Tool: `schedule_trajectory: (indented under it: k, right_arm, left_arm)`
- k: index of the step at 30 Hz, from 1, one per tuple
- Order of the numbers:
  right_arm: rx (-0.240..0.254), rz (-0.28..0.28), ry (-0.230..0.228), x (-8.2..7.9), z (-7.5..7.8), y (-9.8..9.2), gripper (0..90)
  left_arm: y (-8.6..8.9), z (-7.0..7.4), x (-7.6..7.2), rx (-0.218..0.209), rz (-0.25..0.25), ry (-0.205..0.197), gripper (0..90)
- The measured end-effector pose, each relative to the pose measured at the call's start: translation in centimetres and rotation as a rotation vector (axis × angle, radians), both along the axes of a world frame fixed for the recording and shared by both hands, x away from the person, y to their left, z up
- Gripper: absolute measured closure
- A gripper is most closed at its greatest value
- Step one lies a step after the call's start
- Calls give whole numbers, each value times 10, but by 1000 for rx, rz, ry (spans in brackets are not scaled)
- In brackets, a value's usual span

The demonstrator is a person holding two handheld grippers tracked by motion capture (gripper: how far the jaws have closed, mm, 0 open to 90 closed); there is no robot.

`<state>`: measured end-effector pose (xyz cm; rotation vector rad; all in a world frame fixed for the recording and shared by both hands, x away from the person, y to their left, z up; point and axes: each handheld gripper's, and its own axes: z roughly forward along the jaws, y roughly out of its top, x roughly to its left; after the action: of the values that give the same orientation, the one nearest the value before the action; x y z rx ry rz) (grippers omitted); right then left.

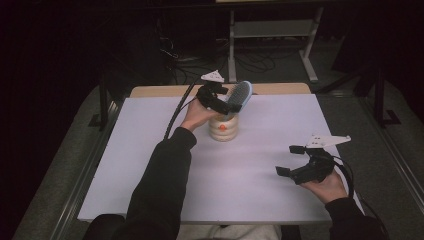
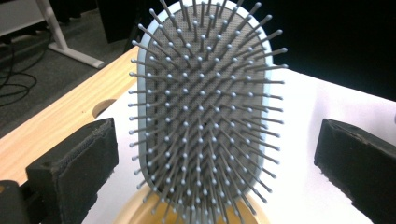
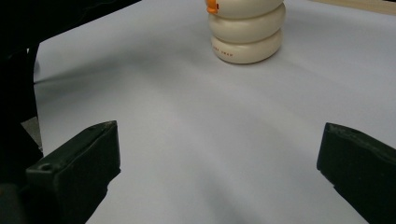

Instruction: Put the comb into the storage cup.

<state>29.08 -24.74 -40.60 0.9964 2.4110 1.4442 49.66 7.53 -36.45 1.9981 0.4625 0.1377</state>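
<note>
Upright, hairbrush (image 2: 205, 116) in cream holder (image 1: 223, 127), between the released left claw's (image 2: 210, 154) spread pads, untouched.

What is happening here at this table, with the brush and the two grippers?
A person works with a gripper in each hand. The hairbrush stands head-up in the cream ribbed holder. The left gripper sits at the brush with jaws wide open, not pressing it. The right gripper rests open above the white table, apart.
</note>
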Motion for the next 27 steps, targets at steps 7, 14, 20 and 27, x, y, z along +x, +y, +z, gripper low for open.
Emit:
schedule_trajectory:
  k: [7,14,20,27]
  right_arm:
    - [0,-3,-2,0,0,0,0]
    - [-1,-4,-2,-1,0,0,0]
    - [-3,-5,1,-1,0,0,0]
    - [-4,-6,-1,-1,0,0,0]
  left_arm:
    - [12,5,-6,-17,-2,-2,0]
    - [27,8,-12,-23,12,-8,0]
    - [41,10,-16,-22,26,-13,0]
    - [56,9,-21,-22,36,-10,0]
